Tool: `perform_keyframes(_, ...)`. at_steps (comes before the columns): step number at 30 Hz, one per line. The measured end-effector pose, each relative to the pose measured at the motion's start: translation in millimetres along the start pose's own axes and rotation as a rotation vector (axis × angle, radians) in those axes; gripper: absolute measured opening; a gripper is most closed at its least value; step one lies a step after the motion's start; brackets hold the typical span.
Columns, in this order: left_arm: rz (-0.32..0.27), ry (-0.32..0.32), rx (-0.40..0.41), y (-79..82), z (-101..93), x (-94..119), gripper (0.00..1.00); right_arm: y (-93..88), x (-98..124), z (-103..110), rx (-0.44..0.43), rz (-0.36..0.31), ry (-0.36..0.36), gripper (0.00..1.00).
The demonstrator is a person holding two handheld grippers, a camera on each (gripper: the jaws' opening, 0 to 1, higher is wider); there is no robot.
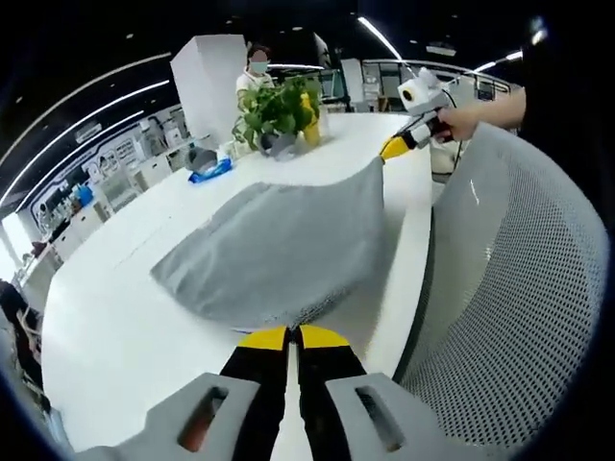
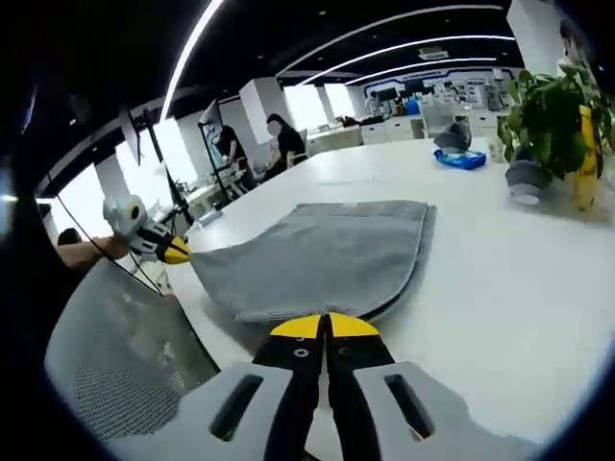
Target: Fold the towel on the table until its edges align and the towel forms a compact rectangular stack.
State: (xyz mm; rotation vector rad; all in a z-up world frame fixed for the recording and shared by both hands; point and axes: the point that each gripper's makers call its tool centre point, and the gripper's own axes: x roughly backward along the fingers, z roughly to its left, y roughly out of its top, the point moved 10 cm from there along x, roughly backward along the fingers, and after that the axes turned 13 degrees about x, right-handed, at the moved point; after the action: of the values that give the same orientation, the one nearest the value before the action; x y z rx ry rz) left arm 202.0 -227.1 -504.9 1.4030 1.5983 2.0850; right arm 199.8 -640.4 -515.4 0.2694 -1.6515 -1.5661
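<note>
Near hem of the grey terry towel hidden behind the yellow-tipped fingers; small blue item on the white tabletop too small to identify.

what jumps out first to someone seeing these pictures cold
A grey towel lies partly folded on a white table, stretched between two yellow-tipped grippers. The left gripper pinches its near edge, jaws closed, and the right gripper clamps another corner the same way. Behind the towel stand a potted plant and a white mesh chair back at the table edge.
</note>
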Motion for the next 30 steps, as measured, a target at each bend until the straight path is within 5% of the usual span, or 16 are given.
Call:
perform_keyframes(16,-0.19,-0.005,0.107,21.9,-5.6,21,0.02,26.0,11,7,-0.152,-0.263,0.067,0.0)
perform_keyframes(24,-0.296,-0.032,0.197,28.7,-7.0,29,0.02,29.1,19,9,-0.203,-0.351,0.086,0.0)
perform_keyframes(30,-0.318,-0.044,0.214,29.3,-7.6,32,0.02,31.3,19,12,-0.225,-0.386,0.107,0.0)
